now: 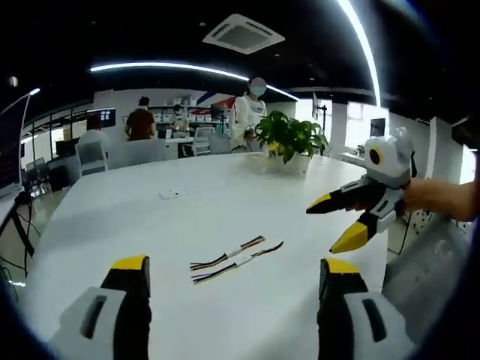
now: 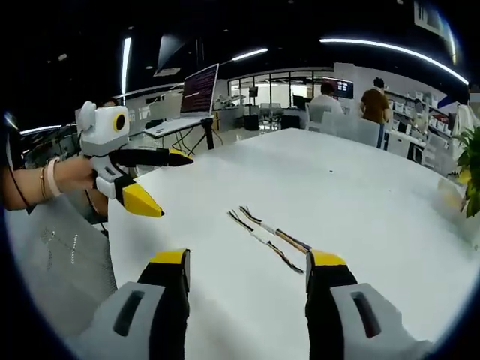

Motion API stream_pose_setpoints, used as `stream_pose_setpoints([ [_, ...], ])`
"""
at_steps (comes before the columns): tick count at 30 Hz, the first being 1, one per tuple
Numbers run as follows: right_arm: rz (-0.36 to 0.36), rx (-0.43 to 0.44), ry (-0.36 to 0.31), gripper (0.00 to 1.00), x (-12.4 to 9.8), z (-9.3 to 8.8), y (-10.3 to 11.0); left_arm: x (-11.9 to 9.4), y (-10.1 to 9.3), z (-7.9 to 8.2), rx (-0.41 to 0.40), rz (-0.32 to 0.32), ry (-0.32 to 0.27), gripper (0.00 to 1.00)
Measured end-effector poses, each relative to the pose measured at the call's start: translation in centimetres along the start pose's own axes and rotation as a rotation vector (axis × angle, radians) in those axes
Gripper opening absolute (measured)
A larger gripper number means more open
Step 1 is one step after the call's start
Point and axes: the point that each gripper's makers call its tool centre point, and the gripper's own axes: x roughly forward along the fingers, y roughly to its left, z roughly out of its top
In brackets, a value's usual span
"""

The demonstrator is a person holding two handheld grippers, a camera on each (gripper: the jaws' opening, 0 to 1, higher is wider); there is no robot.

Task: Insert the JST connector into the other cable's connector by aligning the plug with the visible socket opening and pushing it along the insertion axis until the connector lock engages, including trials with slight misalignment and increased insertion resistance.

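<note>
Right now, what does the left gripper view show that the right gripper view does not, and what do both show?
Left gripper view alone: a standing person in white and a square ceiling vent.

Right gripper view alone: an open laptop with a lit screen and a wrist with a pale bracelet.

Both: the round white table, two thin multicoloured cables with white connectors lying side by side, a green potted plant, and both yellow-tipped grippers, open.

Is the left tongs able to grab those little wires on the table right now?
Probably yes. The left tongs are open, and the two cables lie side by side on the bare white table ahead of them. The right tongs hover off to one side, not blocking.
</note>
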Motion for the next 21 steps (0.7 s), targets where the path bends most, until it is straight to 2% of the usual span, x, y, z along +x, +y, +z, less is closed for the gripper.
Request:
stream_pose_setpoints([
  [1,-0.011,0.021,-0.008,0.55,-0.2,0.0,-0.2,0.1,-0.1,-0.5,0.010,-0.005,0.011,0.93],
  [3,-0.017,0.036,-0.012,0.56,-0.3,-0.1,-0.4,0.1,-0.1,-1.5,-0.013,-0.020,0.047,0.93],
  [9,-0.053,0.021,-0.011,0.62,-0.2,-0.4,-0.9,-0.2,0.8,-1.0,-0.108,-0.004,0.003,0.90],
  [11,-0.055,0.028,-0.005,0.63,-0.2,-0.6,-0.9,-0.3,0.7,-1.4,-0.133,-0.006,0.015,0.90],
  [13,-0.073,0.027,-0.006,0.61,-0.3,-0.6,-1.1,-0.3,0.6,-1.7,-0.134,-0.002,0.030,0.89],
  [14,-0.103,-0.013,-0.013,0.59,-0.6,-0.4,-1.6,-0.4,0.5,-1.8,-0.127,-0.004,0.028,0.89],
  [16,-0.127,-0.037,-0.008,0.57,-0.9,-0.5,-1.9,-0.3,0.5,-2.0,-0.143,0.004,0.032,0.89],
  [21,-0.144,-0.006,-0.009,0.58,-1.2,-0.6,-2.4,-0.1,0.3,-2.3,-0.126,0.001,0.049,0.90],
])
